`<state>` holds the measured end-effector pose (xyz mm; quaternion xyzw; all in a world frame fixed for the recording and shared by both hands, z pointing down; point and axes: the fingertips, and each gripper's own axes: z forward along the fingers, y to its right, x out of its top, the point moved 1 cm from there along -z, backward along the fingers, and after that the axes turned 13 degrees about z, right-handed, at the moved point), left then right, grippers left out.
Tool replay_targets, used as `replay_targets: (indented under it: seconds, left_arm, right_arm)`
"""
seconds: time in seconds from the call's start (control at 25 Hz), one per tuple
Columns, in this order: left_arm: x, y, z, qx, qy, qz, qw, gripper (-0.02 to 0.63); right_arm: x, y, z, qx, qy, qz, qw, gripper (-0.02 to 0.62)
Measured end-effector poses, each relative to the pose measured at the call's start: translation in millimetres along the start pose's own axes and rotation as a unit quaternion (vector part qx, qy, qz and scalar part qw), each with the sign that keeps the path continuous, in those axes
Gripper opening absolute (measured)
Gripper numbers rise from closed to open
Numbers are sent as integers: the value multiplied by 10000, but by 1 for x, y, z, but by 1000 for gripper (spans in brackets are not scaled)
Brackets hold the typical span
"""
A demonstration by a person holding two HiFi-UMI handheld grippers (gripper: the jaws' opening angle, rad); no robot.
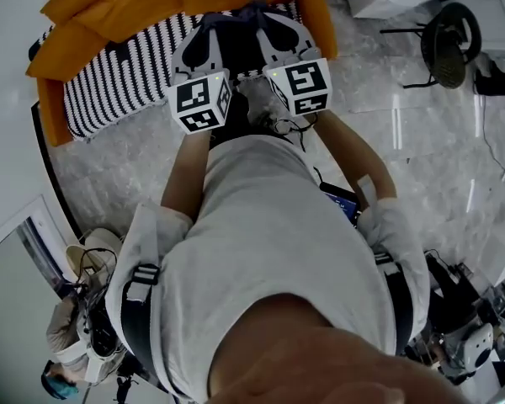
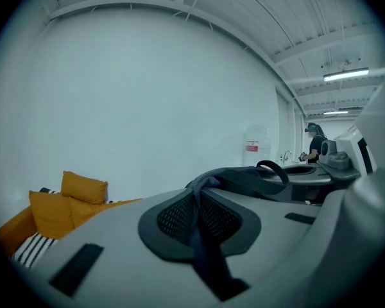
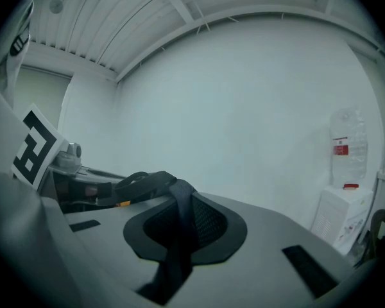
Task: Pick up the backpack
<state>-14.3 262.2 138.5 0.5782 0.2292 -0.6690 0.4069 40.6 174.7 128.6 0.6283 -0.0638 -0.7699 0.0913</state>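
Note:
The backpack [image 1: 238, 50] is dark and hangs between my two grippers, above the sofa's front edge. My left gripper [image 1: 200, 36] is shut on one dark strap [image 2: 202, 249], which runs up between its grey jaws and over the mesh pad. My right gripper [image 1: 279, 30] is shut on the other dark strap [image 3: 174, 236] in the same way. A loop handle [image 2: 273, 170] of the backpack shows between the two grippers, and it appears again as a loop [image 3: 136, 179] in the right gripper view. The grippers and my arms hide most of the bag's body.
An orange sofa [image 1: 135, 7] with cushions and a black-and-white striped blanket [image 1: 109, 87] stands right ahead. A black chair [image 1: 446, 45] is at the upper right on the marble floor. A white box [image 3: 343, 220] stands by the wall. Another person [image 1: 67, 352] is at the lower left.

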Motion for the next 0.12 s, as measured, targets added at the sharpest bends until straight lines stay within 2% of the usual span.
replay_targets:
  seconds: [0.12]
  left_arm:
    - [2,7,0,-41,19,12,10000,38]
  right_arm:
    - [0,3,-7,-34,11,-17,10000,58]
